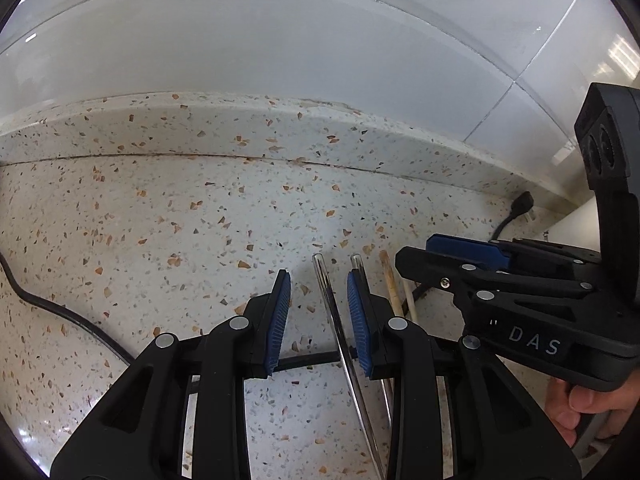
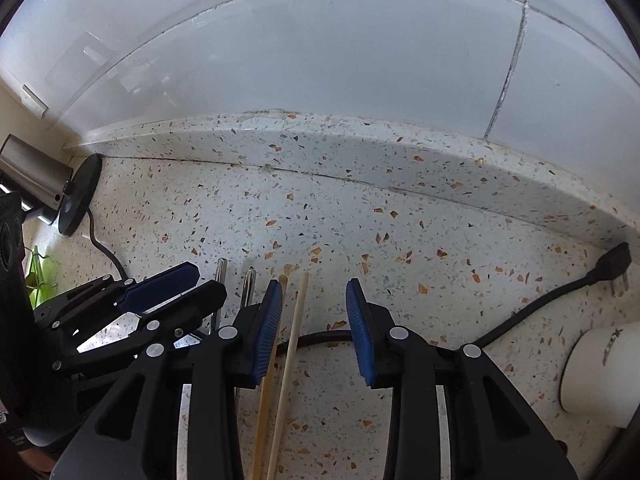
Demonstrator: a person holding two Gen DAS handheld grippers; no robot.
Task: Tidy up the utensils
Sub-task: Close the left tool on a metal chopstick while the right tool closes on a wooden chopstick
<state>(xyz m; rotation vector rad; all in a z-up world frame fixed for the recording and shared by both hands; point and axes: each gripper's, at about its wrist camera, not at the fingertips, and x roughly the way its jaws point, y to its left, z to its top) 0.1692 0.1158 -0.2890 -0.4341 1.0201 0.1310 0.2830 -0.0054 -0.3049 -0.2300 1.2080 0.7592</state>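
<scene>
Steel and wood are the two materials to reckon with here: a pair of metal chopsticks (image 1: 340, 344) lies on the speckled stone counter (image 1: 160, 216), and just beside it lies a pair of wooden chopsticks (image 2: 286, 356), all four sticks pointing roughly toward the tiled wall (image 2: 320, 60). The left gripper (image 1: 318, 316) points steeply down with its blue pads (image 1: 280, 320) apart; one metal stick runs through the gap close to the right-hand pad, the other seems to pass behind that pad, and no pad visibly presses on either. The right gripper (image 2: 314, 328) is likewise spread, with the wooden pair in the gap, one stick close against the left-hand pad and the other clear of both; whether that first stick is actually touched I cannot tell. The metal sticks look thin, stiff, smooth and probably slippery, so they are likely to roll or slide out of a loose pinch; a hold near mid-length with both sticks squeezed together should keep them from pivoting. The wooden ones should be lighter with more friction, and not fragile. A black power cord (image 2: 532, 308) crosses the counter under both grippers and could snag, and a white cup (image 2: 596, 376) sits off to the right.
</scene>
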